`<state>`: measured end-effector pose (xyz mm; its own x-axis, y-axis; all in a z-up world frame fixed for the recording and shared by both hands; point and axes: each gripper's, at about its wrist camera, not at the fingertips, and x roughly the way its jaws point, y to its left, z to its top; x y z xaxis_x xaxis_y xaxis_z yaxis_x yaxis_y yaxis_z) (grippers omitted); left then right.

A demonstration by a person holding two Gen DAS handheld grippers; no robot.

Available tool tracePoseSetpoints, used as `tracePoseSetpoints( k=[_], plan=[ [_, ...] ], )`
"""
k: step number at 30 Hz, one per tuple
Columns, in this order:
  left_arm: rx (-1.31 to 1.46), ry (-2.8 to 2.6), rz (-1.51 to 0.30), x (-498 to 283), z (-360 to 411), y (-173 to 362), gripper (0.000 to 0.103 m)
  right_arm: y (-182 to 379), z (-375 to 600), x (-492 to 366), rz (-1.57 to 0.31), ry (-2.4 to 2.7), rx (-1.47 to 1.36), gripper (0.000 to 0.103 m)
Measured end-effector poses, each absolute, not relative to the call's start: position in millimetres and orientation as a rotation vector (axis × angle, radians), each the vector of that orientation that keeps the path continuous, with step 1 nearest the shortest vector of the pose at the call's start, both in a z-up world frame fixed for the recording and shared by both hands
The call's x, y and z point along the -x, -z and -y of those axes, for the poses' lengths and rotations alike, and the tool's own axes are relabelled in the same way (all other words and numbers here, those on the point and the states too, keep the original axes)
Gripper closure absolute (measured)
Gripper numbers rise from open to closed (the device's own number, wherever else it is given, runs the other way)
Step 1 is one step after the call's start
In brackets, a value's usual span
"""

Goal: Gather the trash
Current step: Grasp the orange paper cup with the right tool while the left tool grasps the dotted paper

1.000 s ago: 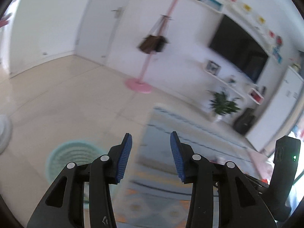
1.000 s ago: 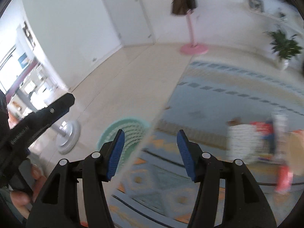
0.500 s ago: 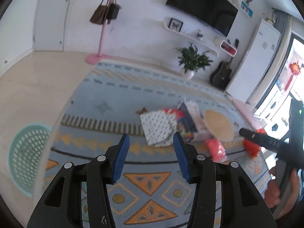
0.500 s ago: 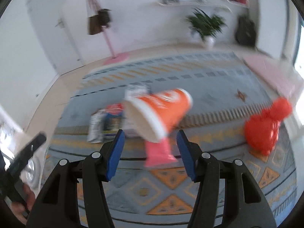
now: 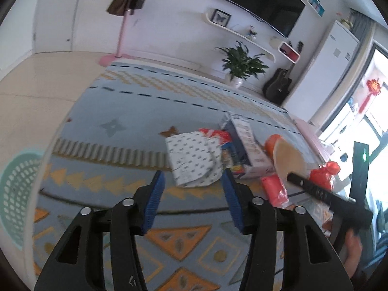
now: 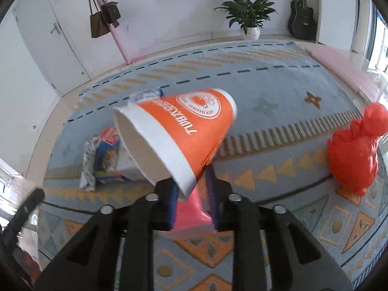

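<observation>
Right hand-held gripper (image 6: 191,194) pinches the cup (image 6: 177,131) rim over the rug (image 6: 266,92); we judge it light, crushable. Left hand-held gripper (image 5: 192,194) empty, opening, near the paper bag (image 5: 194,160).

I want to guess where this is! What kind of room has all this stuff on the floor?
Most likely a living room in someone's home. A big flat television hangs on the wall, a patterned rug covers the floor, and a guitar leans near a potted plant.
</observation>
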<state>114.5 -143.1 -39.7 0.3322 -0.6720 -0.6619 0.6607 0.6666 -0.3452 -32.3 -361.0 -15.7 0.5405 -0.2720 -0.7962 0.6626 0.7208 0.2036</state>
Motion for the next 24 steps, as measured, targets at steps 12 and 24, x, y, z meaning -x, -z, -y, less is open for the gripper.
tracePoseSetpoints(
  k=[12, 24],
  plan=[
    [-0.120, 0.844, -0.982, -142, 222, 86, 0.072, 16, 360, 92, -0.852, 0.462, -0.377, 0.091],
    [-0.007, 0.851, -0.945, -143, 189, 76, 0.100, -5, 373, 114, -0.743, 0.342, -0.587, 0.042]
  ],
)
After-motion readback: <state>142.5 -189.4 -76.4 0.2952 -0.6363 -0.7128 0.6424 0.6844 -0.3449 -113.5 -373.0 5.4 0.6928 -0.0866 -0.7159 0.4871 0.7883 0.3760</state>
